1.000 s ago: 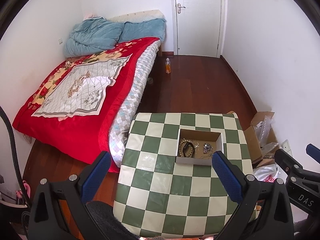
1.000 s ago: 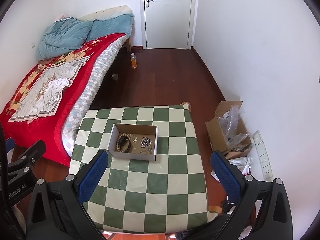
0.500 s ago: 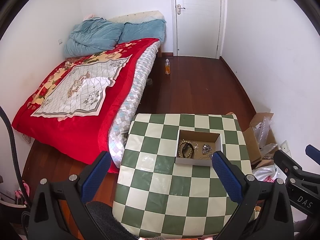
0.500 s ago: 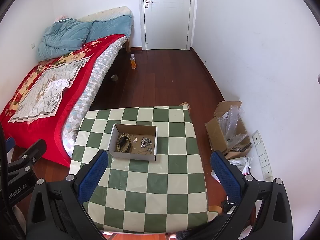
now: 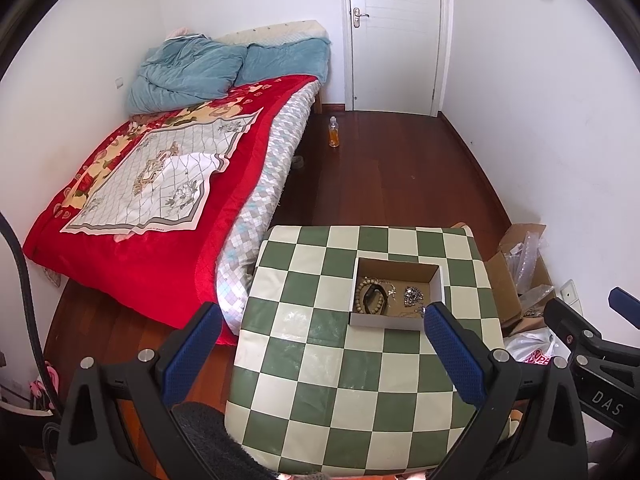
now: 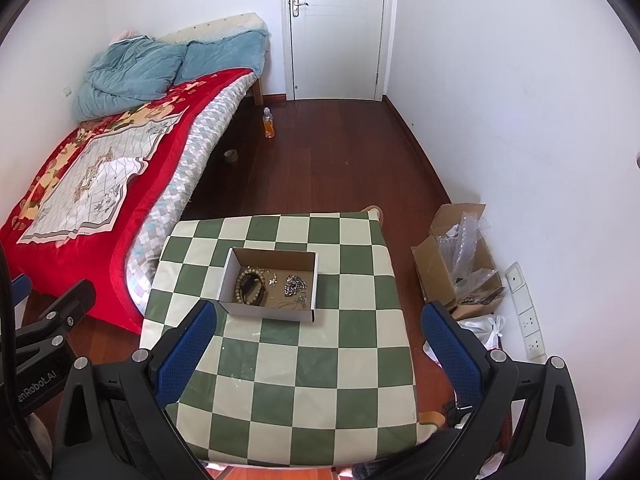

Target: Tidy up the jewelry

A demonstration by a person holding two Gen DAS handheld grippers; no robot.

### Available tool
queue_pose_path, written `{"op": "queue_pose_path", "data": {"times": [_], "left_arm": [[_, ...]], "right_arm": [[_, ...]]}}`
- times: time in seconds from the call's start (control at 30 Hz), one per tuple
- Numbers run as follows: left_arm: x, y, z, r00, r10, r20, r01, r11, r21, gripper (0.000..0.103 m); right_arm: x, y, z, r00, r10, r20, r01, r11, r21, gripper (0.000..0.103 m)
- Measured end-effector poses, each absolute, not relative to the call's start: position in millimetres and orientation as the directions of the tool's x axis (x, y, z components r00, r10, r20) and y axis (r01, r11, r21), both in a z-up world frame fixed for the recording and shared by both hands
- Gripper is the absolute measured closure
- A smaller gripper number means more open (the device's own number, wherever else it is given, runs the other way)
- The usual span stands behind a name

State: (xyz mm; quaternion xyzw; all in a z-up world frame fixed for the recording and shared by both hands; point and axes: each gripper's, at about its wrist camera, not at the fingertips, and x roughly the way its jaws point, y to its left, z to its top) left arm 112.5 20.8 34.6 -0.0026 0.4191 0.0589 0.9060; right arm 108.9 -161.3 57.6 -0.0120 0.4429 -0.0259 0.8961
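A small open cardboard box [image 5: 394,319] [image 6: 272,312] sits on a green-and-cream checkered table [image 5: 320,360] [image 6: 320,360]. Inside lie a beaded bracelet [image 5: 370,300] [image 6: 249,286] on the left and silver chain jewelry [image 5: 412,296] [image 6: 295,285] on the right. My left gripper [image 5: 320,340] is open and empty, held high above the table's near side. My right gripper [image 6: 318,336] is open and empty, also high above the table. Each gripper shows at the edge of the other's view.
A bed with a red blanket [image 5: 152,200] stands left of the table. An open cardboard carton with plastic wrap [image 6: 460,264] sits on the floor at the right wall. An orange bottle [image 6: 269,123] stands on the wooden floor near the white door [image 6: 336,28].
Both views have shifted very slightly; the table and box sit almost where they were. Both grippers stay open and empty.
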Motion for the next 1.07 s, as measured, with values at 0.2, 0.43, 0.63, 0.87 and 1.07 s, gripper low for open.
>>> {"op": "queue_pose_path", "data": {"times": [0.2,0.43,0.63,0.87,1.07], "left_arm": [[112.2,20.6,33.2,0.640,0.102,-0.762,-0.109,0.993,0.041,0.000],[112.1,21.5,33.2,0.639,0.101,-0.763,-0.110,0.993,0.039,0.000],[112.0,22.6,33.6,0.640,0.101,-0.762,-0.110,0.993,0.039,0.000],[111.5,23.4,33.8,0.640,0.103,-0.761,-0.111,0.993,0.040,0.000],[109.7,26.4,33.7,0.637,0.095,-0.765,-0.118,0.993,0.025,0.000]], "right_arm": [[108.7,-159.6,58.1,0.609,-0.061,-0.791,0.037,0.998,-0.048,0.000],[106.7,-159.5,58.7,0.612,-0.059,-0.789,0.039,0.998,-0.044,0.000],[106.5,-160.3,58.4,0.612,-0.060,-0.789,0.041,0.998,-0.044,0.000],[105.6,-160.6,58.5,0.614,-0.061,-0.787,0.042,0.998,-0.045,0.000],[104.1,-159.2,57.3,0.612,-0.063,-0.788,0.043,0.998,-0.046,0.000]]}}
